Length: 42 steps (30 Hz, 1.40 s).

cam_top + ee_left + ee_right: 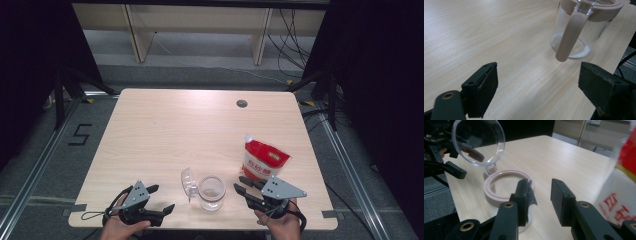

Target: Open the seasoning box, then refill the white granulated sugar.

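You work at a light wooden table (165, 130) with rounded corners and a round cable hole (242, 103) near its far right edge. Beyond the table's far side, grey floor (200, 72), then a pale wooden shelf frame (195, 30) with two slanted uprights. Black curtains (35, 60) hang left and right of the table. Loose cables (292, 35) trail behind its far right corner. Metal floor rails (30, 175) flank both sides; a black "5" mark (80, 134) lies left of the table. Lighting is even and soft.

Far table (190, 120) lies open; jar (212, 193) with raised lid (188, 183) and pouch (263, 161) crowd the near edge
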Motion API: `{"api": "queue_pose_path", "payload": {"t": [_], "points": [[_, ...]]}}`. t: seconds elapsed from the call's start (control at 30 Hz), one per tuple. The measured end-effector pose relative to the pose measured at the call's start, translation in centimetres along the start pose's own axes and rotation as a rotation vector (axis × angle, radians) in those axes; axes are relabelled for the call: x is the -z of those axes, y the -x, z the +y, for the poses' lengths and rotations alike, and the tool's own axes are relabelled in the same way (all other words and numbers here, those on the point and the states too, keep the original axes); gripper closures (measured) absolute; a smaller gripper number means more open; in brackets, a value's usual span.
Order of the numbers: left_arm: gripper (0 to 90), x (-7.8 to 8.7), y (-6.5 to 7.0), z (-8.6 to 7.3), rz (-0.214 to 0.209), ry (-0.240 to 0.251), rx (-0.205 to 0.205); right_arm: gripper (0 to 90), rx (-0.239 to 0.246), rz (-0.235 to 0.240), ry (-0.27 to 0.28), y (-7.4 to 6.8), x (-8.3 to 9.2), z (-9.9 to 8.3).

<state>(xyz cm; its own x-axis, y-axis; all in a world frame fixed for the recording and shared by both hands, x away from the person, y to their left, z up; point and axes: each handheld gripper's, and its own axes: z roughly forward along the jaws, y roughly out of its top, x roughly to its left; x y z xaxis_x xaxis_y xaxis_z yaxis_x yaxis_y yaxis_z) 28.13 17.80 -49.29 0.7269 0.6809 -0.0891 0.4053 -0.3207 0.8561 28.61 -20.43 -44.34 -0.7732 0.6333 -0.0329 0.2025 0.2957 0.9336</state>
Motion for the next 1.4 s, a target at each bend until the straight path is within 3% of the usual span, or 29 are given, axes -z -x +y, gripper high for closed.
{"api": "queue_pose_path", "payload": {"t": [0.03,0.2,0.3,0.37,0.43,0.53,0.63,0.73,0.83,0.87,0.93,0.97,1.13,1.2,1.33,1.4], "points": [[16.0,-0.1,0.1,0.0,-0.001,0.006,0.017,66.5,0.016,-0.009,0.011,0.4,0.2,-0.2],[16.0,0.0,0.1,0.0,-0.006,0.001,0.000,60.5,-0.028,-0.032,-0.015,1.0,1.2,-1.1],[15.9,0.0,0.1,0.0,-0.006,0.000,0.007,59.0,-0.019,-0.054,-0.008,1.3,1.6,-1.4],[15.9,0.0,0.1,0.0,-0.007,0.003,-0.002,57.1,-0.052,-0.071,-0.032,1.5,2.2,-2.0],[15.9,0.0,0.1,0.0,-0.008,0.003,-0.002,56.0,-0.054,-0.065,-0.040,1.5,2.4,-2.2],[15.9,-0.1,0.2,0.0,-0.008,0.001,0.001,51.8,-0.056,-0.107,-0.045,1.9,3.1,-2.9],[15.9,-0.1,0.1,0.0,-0.005,0.003,0.003,51.5,-0.037,-0.117,-0.046,2.2,3.6,-3.2],[15.9,-0.1,0.3,0.1,-0.004,0.002,0.005,46.7,-0.088,-0.130,-0.077,2.5,4.6,-3.8],[15.9,-0.2,0.2,0.1,-0.005,-0.002,-0.012,43.0,-0.085,-0.141,-0.080,2.9,4.9,-4.1],[15.9,-0.2,0.3,0.0,-0.015,-0.002,-0.008,41.2,-0.120,-0.178,-0.103,3.1,5.4,-4.5],[15.9,-0.2,0.3,0.0,-0.016,0.002,-0.004,39.9,-0.116,-0.176,-0.105,3.4,5.6,-4.6],[15.9,-0.1,0.2,0.0,-0.015,0.000,-0.011,36.1,-0.135,-0.203,-0.109,3.7,6.0,-4.9],[15.9,-0.1,0.3,0.0,-0.012,0.001,-0.010,31.7,-0.152,-0.232,-0.087,4.7,6.4,-5.3],[15.9,-0.1,0.3,0.0,-0.006,-0.002,-0.013,30.2,-0.136,-0.244,-0.070,5.2,6.3,-5.5],[16.0,0.0,0.3,0.0,-0.006,-0.012,-0.032,25.2,-0.169,-0.251,-0.059,5.5,5.9,-5.5],[16.0,0.0,0.2,0.0,-0.008,-0.011,-0.044,24.9,-0.141,-0.246,-0.054,5.8,5.7,-5.6]]}}
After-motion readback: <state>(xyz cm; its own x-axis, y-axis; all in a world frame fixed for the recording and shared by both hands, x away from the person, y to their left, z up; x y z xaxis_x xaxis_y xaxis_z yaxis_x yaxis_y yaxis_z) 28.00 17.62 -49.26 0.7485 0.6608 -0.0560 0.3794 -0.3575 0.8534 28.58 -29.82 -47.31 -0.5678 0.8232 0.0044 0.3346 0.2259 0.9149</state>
